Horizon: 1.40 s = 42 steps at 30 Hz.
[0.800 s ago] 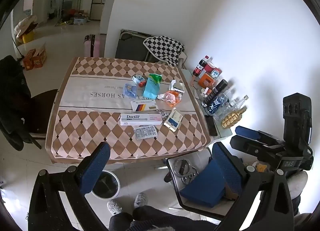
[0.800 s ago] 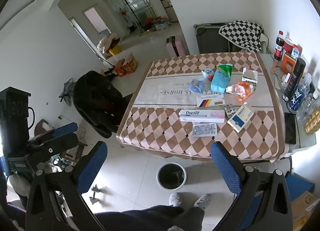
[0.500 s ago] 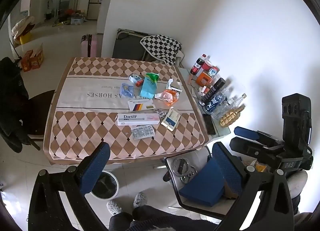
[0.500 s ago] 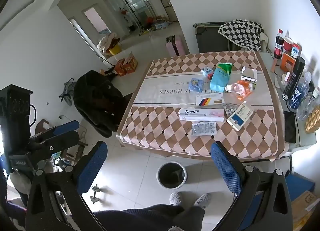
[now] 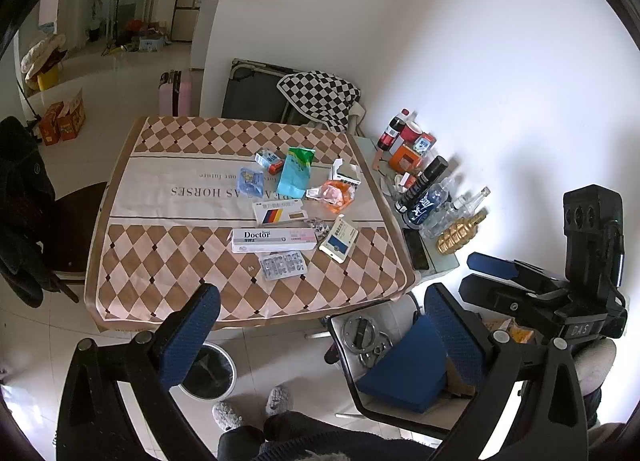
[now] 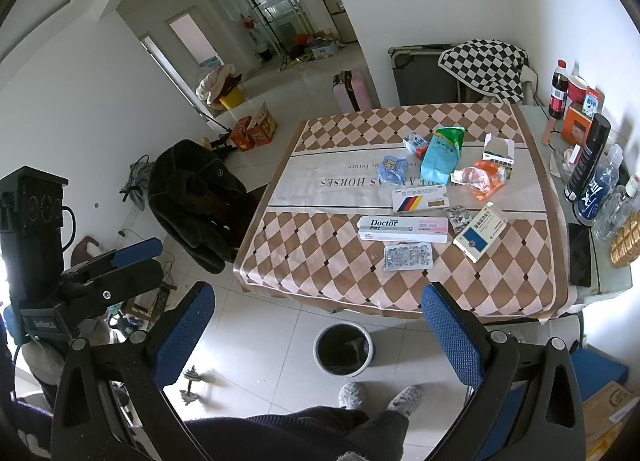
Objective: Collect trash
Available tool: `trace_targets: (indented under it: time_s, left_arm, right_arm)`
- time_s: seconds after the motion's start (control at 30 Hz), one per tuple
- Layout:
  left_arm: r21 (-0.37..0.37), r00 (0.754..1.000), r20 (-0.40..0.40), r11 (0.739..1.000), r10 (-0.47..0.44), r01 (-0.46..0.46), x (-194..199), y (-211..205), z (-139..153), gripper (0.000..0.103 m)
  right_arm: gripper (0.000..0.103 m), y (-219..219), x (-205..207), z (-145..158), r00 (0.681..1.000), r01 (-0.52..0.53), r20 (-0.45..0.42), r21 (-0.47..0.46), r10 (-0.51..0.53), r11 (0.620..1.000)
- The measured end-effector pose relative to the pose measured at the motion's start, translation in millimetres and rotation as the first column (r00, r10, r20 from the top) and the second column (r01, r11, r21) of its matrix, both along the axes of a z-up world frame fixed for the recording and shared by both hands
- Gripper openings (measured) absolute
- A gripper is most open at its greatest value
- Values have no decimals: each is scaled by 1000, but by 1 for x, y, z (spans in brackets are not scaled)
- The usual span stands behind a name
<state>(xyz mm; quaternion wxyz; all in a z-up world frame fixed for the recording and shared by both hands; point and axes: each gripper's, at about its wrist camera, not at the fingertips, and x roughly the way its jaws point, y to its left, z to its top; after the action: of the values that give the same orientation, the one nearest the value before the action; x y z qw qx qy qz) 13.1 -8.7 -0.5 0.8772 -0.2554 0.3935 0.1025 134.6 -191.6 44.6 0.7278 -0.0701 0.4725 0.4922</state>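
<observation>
Trash lies scattered on the checked tablecloth (image 5: 160, 261): a white "Doctor" box (image 5: 274, 240) (image 6: 402, 228), a blister pack (image 5: 282, 265) (image 6: 408, 256), a teal bag (image 5: 295, 173) (image 6: 442, 155), an orange-pink wrapper (image 5: 336, 195) (image 6: 482, 177) and a blue-and-white box (image 5: 339, 239) (image 6: 480, 237). A round bin (image 5: 208, 373) (image 6: 344, 349) stands on the floor before the table. My left gripper (image 5: 320, 325) and right gripper (image 6: 320, 329) both hang open and empty, high above the near table edge and well short of the trash.
Bottles, cans and a phone crowd a side table (image 5: 436, 261) at the right. A chair with a dark coat (image 6: 192, 189) stands left of the table. A stool with metal weights (image 5: 366, 337), a blue box (image 5: 404, 373) and the person's slippered feet (image 6: 380, 397) are below.
</observation>
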Motion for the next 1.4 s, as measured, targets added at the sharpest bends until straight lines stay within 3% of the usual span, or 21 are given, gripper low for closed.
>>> trace_targets:
  time_s: [1.4]
  left_arm:
    - [0, 1000, 4, 1000, -5, 5, -6, 0, 2, 103]
  right_arm:
    - [103, 2, -6, -3, 1000, -14, -3, 2, 14, 1000]
